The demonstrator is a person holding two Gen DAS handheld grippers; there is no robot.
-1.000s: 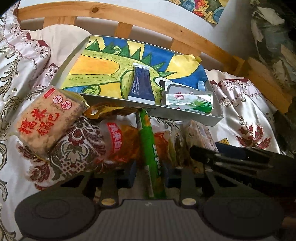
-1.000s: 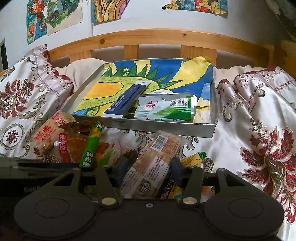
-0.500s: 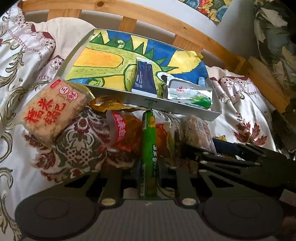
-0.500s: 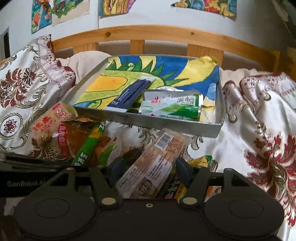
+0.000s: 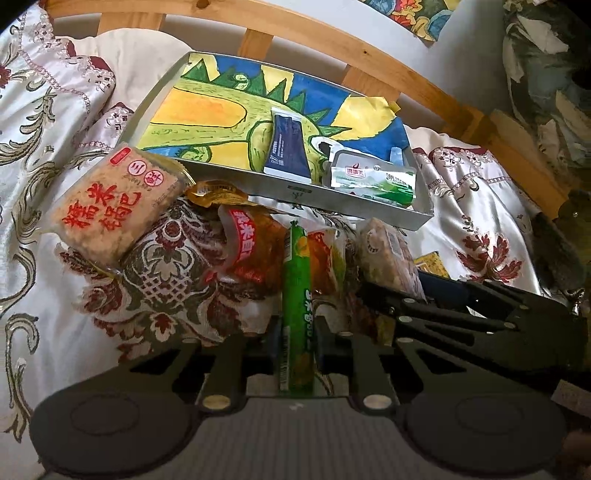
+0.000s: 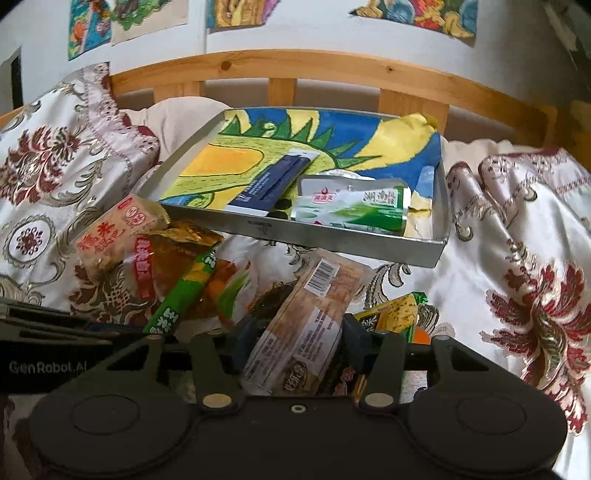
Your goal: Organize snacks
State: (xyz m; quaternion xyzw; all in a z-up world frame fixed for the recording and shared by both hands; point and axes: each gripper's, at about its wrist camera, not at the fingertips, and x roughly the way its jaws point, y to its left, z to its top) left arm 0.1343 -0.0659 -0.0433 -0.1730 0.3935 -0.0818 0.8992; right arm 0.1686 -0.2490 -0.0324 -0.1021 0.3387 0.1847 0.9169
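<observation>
Left wrist view, bottom centre: left gripper [image 5: 295, 334] has its jaws pressed in on a green sausage stick [image 5: 298, 295], which runs straight up the frame from between the pads, its far end lying on the snack pile. To its right in the same view the right gripper [image 5: 413, 295] enters side-on from the right edge, its tip against a tan biscuit pack [image 5: 388, 254]; from this angle the gap between its jaws cannot be read. Right wrist view supplies that: the right gripper [image 6: 295, 334] has just been closing, the biscuit pack [image 6: 306, 325] lies lengthwise between the jaws, barcode end pointing up-frame, and both pads sit against its sides. This view alone shows a yellow-green packet [image 6: 395, 314] lying just right of the pack under the right finger, and the drawings taped on the wall [image 6: 147, 22] at top. Here the left gripper appears only as a black body at the lower left edge, with the green stick [image 6: 184, 295] slanting up from it. Mid frame, left wrist view: a red-lettered rice cracker bag [image 5: 114, 206] at left, an orange-brown snack pouch [image 5: 251, 251] beside the stick, all on a floral bedspread [image 5: 74, 110]. Beyond the pile: a grey tray [image 5: 295, 192] lined with a dinosaur painting, holding a dark blue sachet [image 5: 288, 147] and a green-and-white pouch [image 5: 373, 181] at its near right corner. Farthest back, a wooden headboard [image 5: 369, 48].
</observation>
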